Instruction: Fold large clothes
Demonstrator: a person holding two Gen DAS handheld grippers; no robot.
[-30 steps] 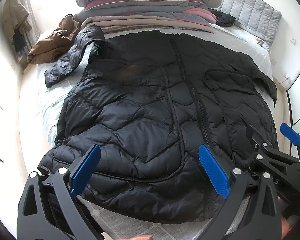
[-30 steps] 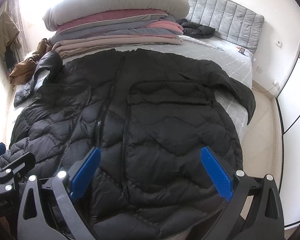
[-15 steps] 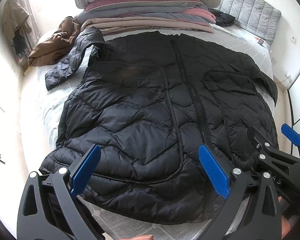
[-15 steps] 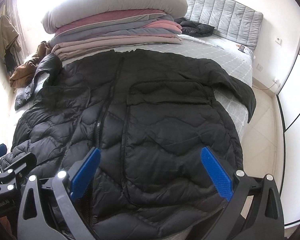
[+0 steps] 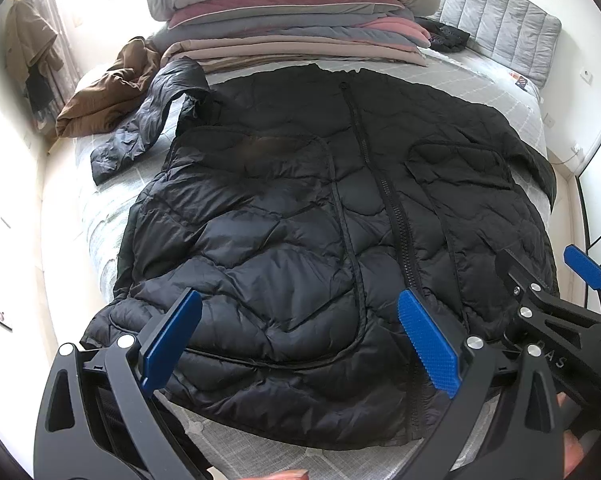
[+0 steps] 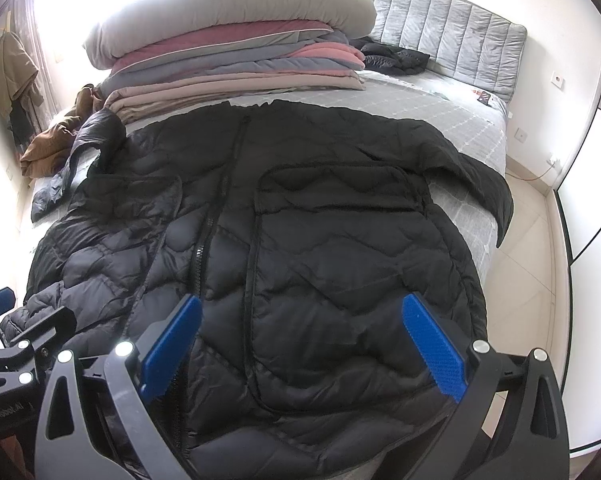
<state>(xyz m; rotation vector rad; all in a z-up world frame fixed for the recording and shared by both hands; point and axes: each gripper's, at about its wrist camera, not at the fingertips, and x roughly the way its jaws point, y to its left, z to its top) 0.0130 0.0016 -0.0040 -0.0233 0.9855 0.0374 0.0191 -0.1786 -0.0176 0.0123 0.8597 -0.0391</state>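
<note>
A large black quilted puffer jacket [image 5: 300,216] lies flat and front-up on the bed, zipper closed, hem toward me. It also fills the right wrist view [image 6: 300,240]. One sleeve [image 5: 148,120] stretches out at the far left, the other [image 6: 472,176] hangs over the bed's right edge. My left gripper [image 5: 300,344] is open and empty above the hem's left half. My right gripper [image 6: 300,348] is open and empty above the hem's right half; it also shows at the right of the left wrist view [image 5: 540,304].
A stack of folded quilts and a pillow [image 6: 236,52] sits at the far end of the bed. A brown garment [image 5: 112,84] lies crumpled at the far left. A small black garment [image 6: 392,56] lies by the grey headboard [image 6: 452,48]. Tiled floor [image 6: 520,264] runs along the right.
Both grippers have drifted slightly; the jacket sits a little lower and nearer in both views. Both stay open and the jacket has not been touched.
</note>
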